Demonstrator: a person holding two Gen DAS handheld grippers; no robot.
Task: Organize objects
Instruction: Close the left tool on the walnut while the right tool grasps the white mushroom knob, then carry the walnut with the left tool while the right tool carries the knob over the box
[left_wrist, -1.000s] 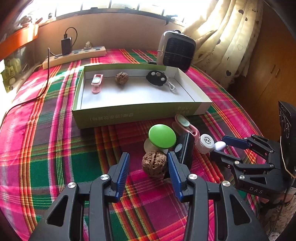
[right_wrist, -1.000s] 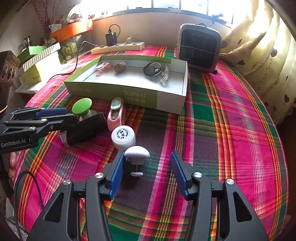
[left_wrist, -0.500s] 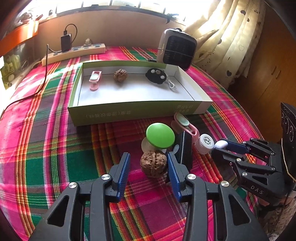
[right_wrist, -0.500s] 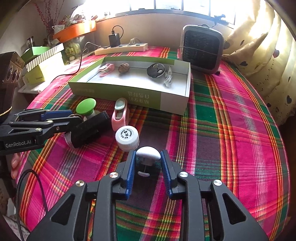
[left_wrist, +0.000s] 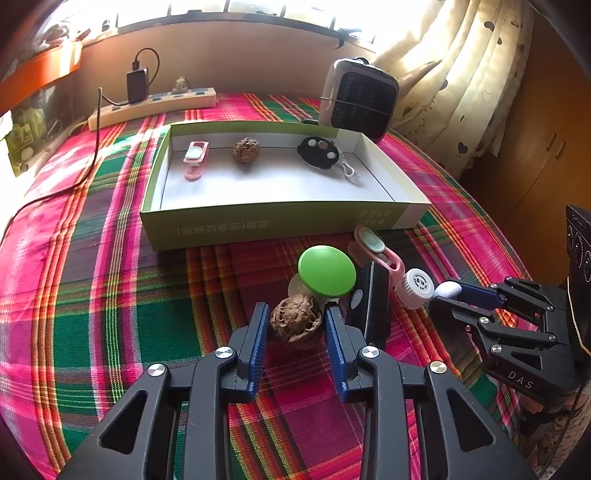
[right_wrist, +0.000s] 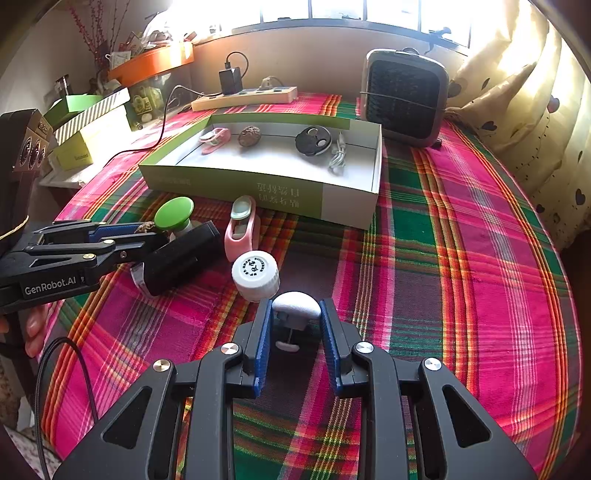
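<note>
A brown walnut (left_wrist: 295, 323) lies on the plaid cloth, and my left gripper (left_wrist: 296, 308) is closing on it, its blue pads touching both sides. Behind it are a green mushroom-shaped button (left_wrist: 327, 269), a black device (left_wrist: 371, 299), a pink clip (left_wrist: 376, 247) and a white bottle cap (left_wrist: 415, 286). My right gripper (right_wrist: 295, 303) is shut on a white mushroom-shaped knob (right_wrist: 296, 305), beside the cap (right_wrist: 255, 273). A shallow green-and-white box (left_wrist: 258, 221) beyond holds a pink clip (left_wrist: 195, 158), another walnut (left_wrist: 245, 149) and a black round tag (left_wrist: 319, 157).
A small fan heater (left_wrist: 356, 98) stands behind the box at the right, and a power strip (left_wrist: 151, 105) with a charger lies along the back wall. Stacked boxes (right_wrist: 88, 122) sit off the table's left. A person's fingers (right_wrist: 35, 328) hold the left gripper. Curtains hang at the right.
Both pairs of jaws have narrowed: the right closed onto the white knob, and the left came in against the walnut. Neither hand has shifted.
</note>
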